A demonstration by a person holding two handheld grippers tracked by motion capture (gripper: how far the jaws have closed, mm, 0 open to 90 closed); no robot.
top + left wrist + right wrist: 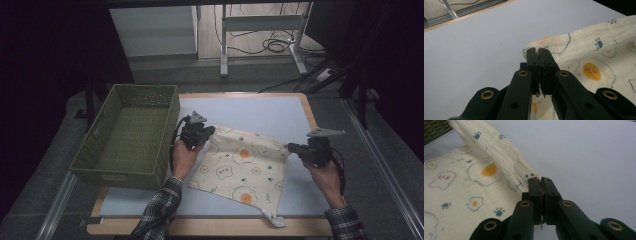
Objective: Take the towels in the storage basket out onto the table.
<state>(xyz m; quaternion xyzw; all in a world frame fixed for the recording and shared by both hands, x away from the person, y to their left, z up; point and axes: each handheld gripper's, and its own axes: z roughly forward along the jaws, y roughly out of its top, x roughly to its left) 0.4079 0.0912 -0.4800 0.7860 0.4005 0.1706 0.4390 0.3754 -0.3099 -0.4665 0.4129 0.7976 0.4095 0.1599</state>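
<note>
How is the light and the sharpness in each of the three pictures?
High view: dim, dark edges, cloth and basket readable. Left gripper view: evenly lit, cloth sharp, nearest part of the tongs soft. Right gripper view: evenly lit, the table without glare.

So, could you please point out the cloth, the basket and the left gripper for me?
cloth point(245, 170): high view, middle of the printed fabric.
basket point(142, 90): high view, far rim.
left gripper point(539, 53): left gripper view, between its fingertips, shut on the cloth's edge.

a cream cloth point(243, 167) printed with fried eggs and paw prints lies mostly spread on the desk point(260, 112), its two far corners pinched and lifted, near edge flat.
</note>
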